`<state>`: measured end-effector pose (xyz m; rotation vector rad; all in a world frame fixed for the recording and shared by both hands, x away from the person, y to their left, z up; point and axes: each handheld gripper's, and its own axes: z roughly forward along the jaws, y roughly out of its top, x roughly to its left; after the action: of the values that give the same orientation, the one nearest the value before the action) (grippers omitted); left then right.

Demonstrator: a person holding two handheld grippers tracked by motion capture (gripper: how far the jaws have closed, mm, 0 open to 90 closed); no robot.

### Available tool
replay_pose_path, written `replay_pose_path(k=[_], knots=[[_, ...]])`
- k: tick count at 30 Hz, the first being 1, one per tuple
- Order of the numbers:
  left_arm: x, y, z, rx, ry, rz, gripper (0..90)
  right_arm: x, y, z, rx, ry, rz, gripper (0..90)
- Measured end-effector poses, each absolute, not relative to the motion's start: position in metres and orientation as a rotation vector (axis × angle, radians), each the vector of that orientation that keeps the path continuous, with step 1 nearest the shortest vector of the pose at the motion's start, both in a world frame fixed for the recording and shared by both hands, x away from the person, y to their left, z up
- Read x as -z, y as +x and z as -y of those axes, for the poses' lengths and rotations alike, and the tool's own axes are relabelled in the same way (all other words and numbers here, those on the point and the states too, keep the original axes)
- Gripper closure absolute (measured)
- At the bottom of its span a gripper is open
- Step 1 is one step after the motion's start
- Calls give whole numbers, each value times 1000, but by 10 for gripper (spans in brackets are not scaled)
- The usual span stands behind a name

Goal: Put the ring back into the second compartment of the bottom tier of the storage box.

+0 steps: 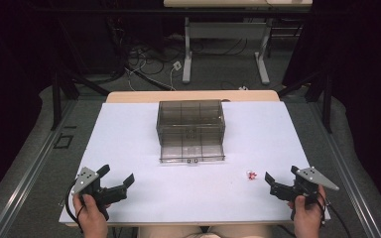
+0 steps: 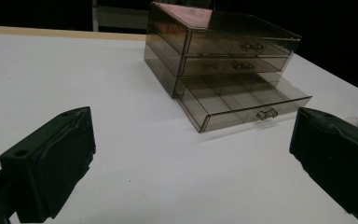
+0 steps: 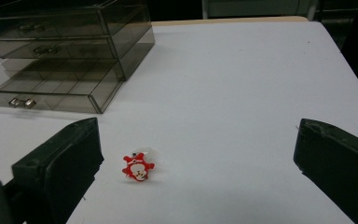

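A small red-and-white figure charm (image 3: 138, 168) lies on the white tabletop (image 1: 129, 144), on its near right part, just ahead of the right gripper (image 1: 282, 181) and well short of the table's right edge. In the right gripper view the charm sits close to the inner face of the left jaw, not touching it, with bare white surface reaching across to the other jaw. That gripper's jaws are spread wide and empty. The left gripper (image 1: 117, 178), held near the front left corner, is likewise released, nothing between its jaws.

A smoky transparent plastic three-drawer box (image 1: 190, 120) stands at the middle of the far half of the table. Its bottom drawer (image 2: 242, 100) is pulled out toward the person, its divided compartments exposed; the two upper drawers are shut. Wide bare table lies between the drawer's front edge and both grippers, and on either side of the box
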<state>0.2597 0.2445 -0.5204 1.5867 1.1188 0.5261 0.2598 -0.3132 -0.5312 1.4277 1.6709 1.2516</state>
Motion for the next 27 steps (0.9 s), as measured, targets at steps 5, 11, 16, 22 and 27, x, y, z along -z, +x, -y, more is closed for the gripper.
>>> replay_pose_path(k=[5, 11, 16, 22, 27], knots=[[522, 260, -243, -520, 1600, -1130, 3, 528, 261, 308, -1241, 1407, -1624, 0], [524, 262, -238, -511, 1632, -1124, 3, 532, 265, 297, -1199, 1360, -1673, 1], [524, 260, -236, -494, 1641, -1121, 3, 533, 265, 295, -1191, 1333, -1702, 46], [525, 258, -234, -486, 1660, -1114, 2, 534, 267, 291, -1185, 1293, -1724, 150], [526, 258, -233, -480, 1669, -1111, 3, 535, 270, 286, -1184, 1271, -1752, 167]])
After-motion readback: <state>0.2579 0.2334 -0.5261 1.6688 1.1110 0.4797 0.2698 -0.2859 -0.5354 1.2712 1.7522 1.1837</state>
